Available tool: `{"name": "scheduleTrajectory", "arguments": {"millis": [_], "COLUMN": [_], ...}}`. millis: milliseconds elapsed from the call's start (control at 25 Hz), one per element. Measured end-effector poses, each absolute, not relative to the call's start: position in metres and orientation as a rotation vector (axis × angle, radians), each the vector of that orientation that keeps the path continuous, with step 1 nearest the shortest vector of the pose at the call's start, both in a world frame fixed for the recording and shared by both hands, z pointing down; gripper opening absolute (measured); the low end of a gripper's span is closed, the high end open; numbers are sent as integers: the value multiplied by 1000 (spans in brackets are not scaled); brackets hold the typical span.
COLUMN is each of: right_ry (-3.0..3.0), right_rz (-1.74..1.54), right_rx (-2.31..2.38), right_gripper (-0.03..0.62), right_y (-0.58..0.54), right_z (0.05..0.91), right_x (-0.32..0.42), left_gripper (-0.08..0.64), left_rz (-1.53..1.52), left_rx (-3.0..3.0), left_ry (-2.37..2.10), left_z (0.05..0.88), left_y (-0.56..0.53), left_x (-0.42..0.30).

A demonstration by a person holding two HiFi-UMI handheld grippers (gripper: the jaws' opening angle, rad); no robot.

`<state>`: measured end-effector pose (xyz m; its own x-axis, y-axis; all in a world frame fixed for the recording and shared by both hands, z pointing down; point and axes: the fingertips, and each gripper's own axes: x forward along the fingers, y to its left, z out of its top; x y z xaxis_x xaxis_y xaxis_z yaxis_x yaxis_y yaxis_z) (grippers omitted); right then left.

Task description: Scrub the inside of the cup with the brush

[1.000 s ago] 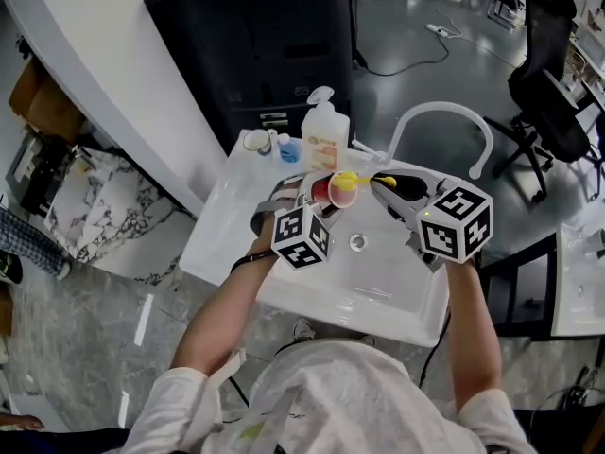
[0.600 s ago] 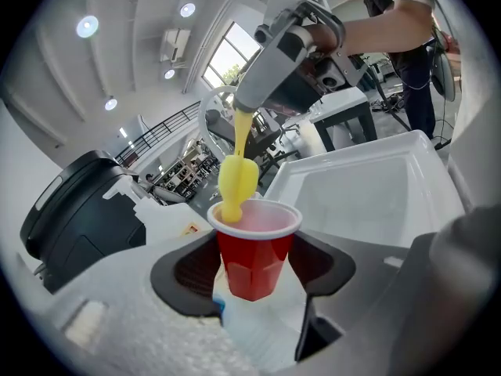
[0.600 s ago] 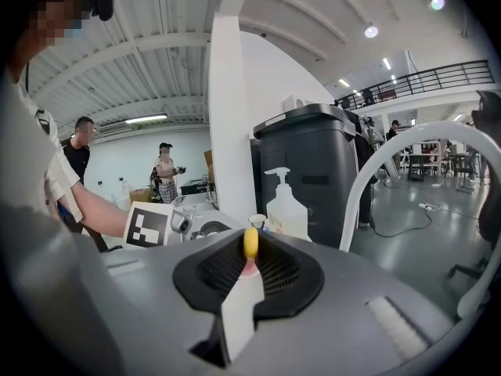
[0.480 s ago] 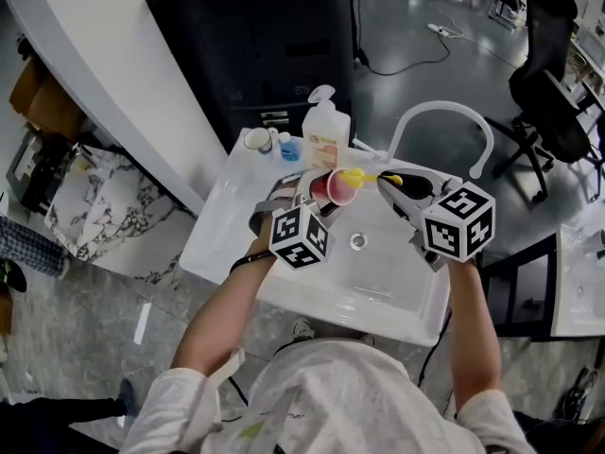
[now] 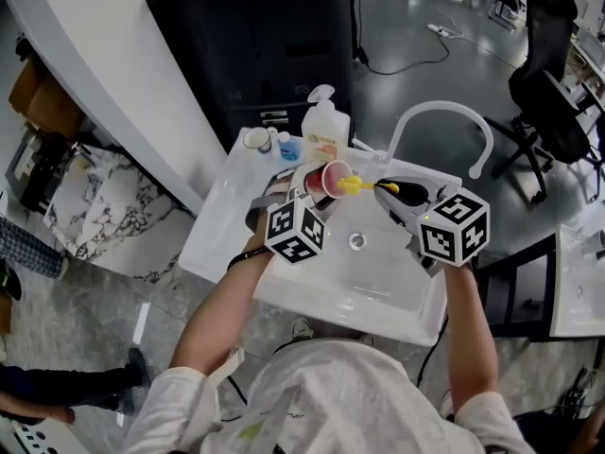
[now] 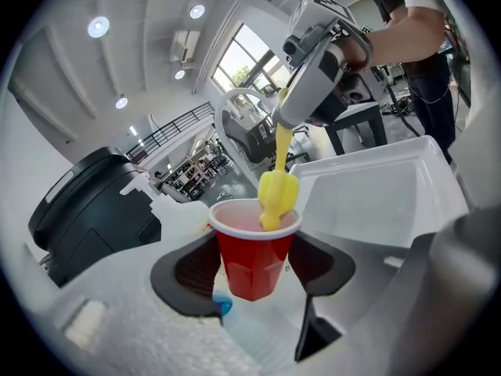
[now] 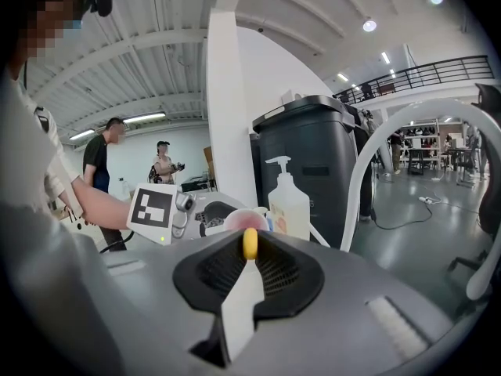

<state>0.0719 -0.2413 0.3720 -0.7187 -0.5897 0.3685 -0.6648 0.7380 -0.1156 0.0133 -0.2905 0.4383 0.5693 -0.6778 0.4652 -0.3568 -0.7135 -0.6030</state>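
Now, on the left, our left tongs (image 6: 252, 280) stand fairly wide, pads pressing the lower wall of the red cup (image 6: 255, 241), which is held tilted over the back of the white sink (image 5: 378, 296). We judge the cup thin, light plastic with a faceted base, easily crushed, so a low, gentle grip suits it. The yellow brush (image 6: 277, 196) dips its rounded, soft-looking head past the rim. Our right tongs (image 7: 249, 272) are clamped on its slim, stiff handle.
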Motion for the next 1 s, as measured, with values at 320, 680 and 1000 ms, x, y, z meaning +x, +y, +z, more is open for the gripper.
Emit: {"name": "scheduleTrajectory", "arguments": {"millis": [320, 680, 1000], "right_ry": [-2650, -2698, -2712], "right_rz": [355, 386, 368], "right_rx": [950, 909, 989], "right_gripper": [35, 35, 35], "right_y": [-237, -232, -240], "right_z": [373, 367, 357], "right_x": [61, 49, 61], "left_gripper": [275, 275, 275], "left_rz": [-983, -1011, -990], "left_rx": [-2364, -2368, -2404], "left_ry": [850, 854, 889], "left_z": [441, 448, 446], "left_y": [-298, -299, -301], "left_x": [9, 9, 7]}}
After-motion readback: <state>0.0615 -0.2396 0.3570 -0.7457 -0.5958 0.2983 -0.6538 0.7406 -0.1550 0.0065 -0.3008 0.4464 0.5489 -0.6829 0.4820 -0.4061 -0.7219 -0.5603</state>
